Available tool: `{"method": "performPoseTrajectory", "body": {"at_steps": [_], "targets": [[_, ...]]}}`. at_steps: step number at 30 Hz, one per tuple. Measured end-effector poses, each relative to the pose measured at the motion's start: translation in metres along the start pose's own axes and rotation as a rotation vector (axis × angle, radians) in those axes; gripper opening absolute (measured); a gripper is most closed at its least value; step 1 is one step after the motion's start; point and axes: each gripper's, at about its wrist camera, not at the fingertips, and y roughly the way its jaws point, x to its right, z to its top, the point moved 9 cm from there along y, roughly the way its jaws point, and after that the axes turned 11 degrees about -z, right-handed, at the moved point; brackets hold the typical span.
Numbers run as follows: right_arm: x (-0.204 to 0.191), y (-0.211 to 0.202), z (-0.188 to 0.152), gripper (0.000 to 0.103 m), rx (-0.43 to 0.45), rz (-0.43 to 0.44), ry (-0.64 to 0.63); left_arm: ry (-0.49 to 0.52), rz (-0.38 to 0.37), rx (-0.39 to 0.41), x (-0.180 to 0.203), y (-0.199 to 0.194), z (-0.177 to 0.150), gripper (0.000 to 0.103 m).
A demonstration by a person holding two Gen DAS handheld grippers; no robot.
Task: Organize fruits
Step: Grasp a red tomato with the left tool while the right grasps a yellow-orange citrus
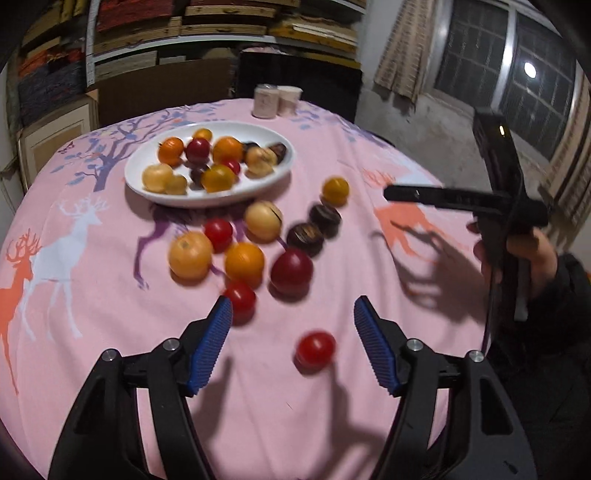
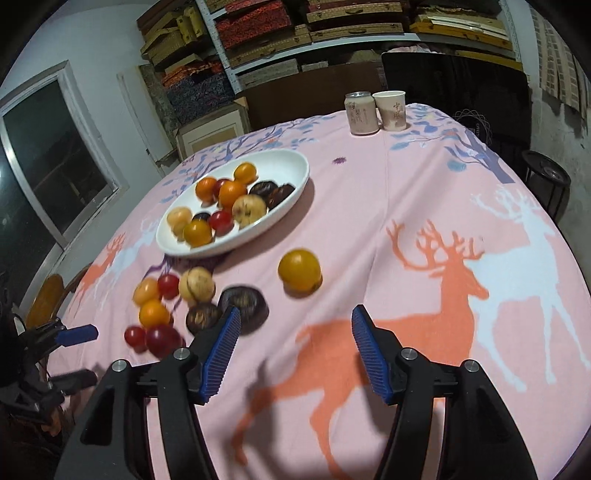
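Observation:
A white oval plate (image 1: 147, 186) (image 2: 295, 166) holds several small fruits: orange, red, tan and dark brown. More fruits lie loose on the pink deer-print tablecloth (image 1: 110, 332) in front of the plate. My left gripper (image 1: 293, 308) is open and empty above the cloth; a small red fruit (image 1: 315, 350) lies just in front, between the fingers. My right gripper (image 2: 293, 319) is open and empty; an orange fruit (image 2: 299, 270) lies ahead of it and two dark brown fruits (image 2: 243, 300) lie by its left finger. The right gripper also shows in the left wrist view (image 1: 391, 192).
A pink can (image 2: 360, 112) and a paper cup (image 2: 391, 110) stand at the table's far edge. Shelves with stacked boxes (image 2: 314, 33) fill the back wall. A dark chair back (image 2: 454, 85) stands behind the table. A black stool (image 2: 546, 177) is at the right.

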Motion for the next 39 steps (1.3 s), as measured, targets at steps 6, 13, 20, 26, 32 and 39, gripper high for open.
{"method": "performPoseTrajectory", "body": {"at_steps": [6,13,20,26,32,39], "targets": [[-0.002,0.003,0.002,0.063,0.025,-0.064,-0.069,0.06,0.083,-0.048,0.015,0.029,-0.026,0.037],[0.004,0.009,0.013,0.063,0.033,-0.103,-0.087,0.024,0.059,-0.066,0.017,0.036,-0.044,0.03],[-0.009,0.041,0.03,0.063,0.02,-0.126,-0.17,-0.013,0.04,-0.035,0.016,0.034,-0.04,0.028],[-0.019,0.075,0.037,0.061,-0.032,-0.179,-0.218,-0.062,0.018,0.013,0.009,0.017,-0.035,0.028],[-0.026,0.083,0.026,0.037,-0.044,-0.188,-0.24,-0.107,0.023,0.04,-0.005,0.007,-0.031,0.028],[-0.018,0.057,0.033,0.037,0.007,-0.13,-0.166,-0.115,0.018,0.041,-0.009,0.009,-0.028,0.028]]}}
